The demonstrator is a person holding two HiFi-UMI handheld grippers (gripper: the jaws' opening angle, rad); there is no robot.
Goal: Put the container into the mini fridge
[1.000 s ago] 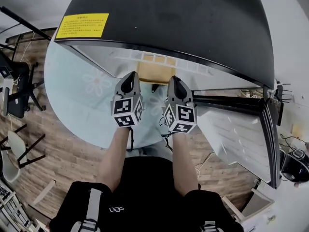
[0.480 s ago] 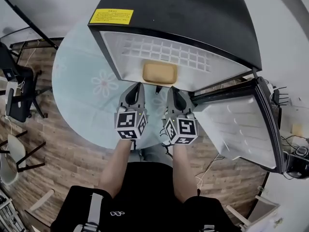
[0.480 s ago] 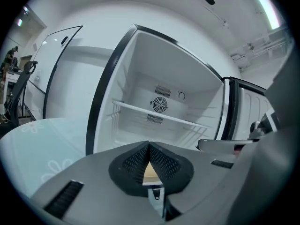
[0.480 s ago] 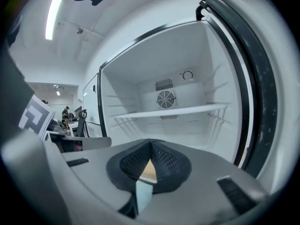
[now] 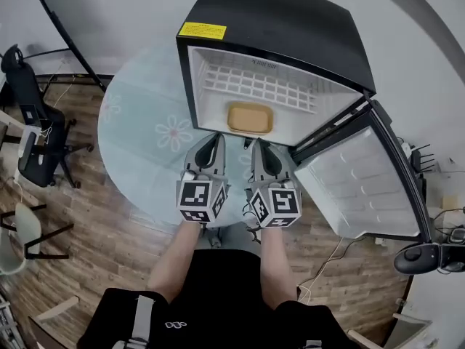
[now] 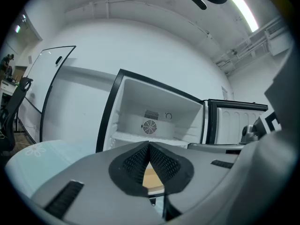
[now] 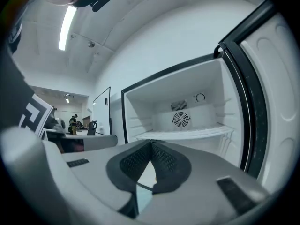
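The black mini fridge point(image 5: 290, 27) stands on a round table with its door point(image 5: 363, 187) swung open to the right. A tan container point(image 5: 250, 118) lies on the fridge floor, below a white wire shelf point(image 5: 254, 86). My left gripper point(image 5: 216, 139) and right gripper point(image 5: 256, 146) hover side by side just in front of the fridge mouth, apart from the container. Both are shut with nothing between the pads. In the left gripper view the left gripper point(image 6: 149, 145) points at the fridge, and the container point(image 6: 152, 178) shows below its tips. The right gripper point(image 7: 151, 143) faces the white fridge interior.
The round glass table point(image 5: 138, 144) has a flower print and its near edge runs under my hands. Office chairs point(image 5: 33, 122) stand at the left on the wooden floor. Cables and a dark device point(image 5: 425, 257) lie at the right. A glass board point(image 6: 51, 78) leans against the wall.
Both grippers have drawn back from the fridge mouth and risen. The container stays inside on the fridge floor. The head view now takes in the whole fridge.
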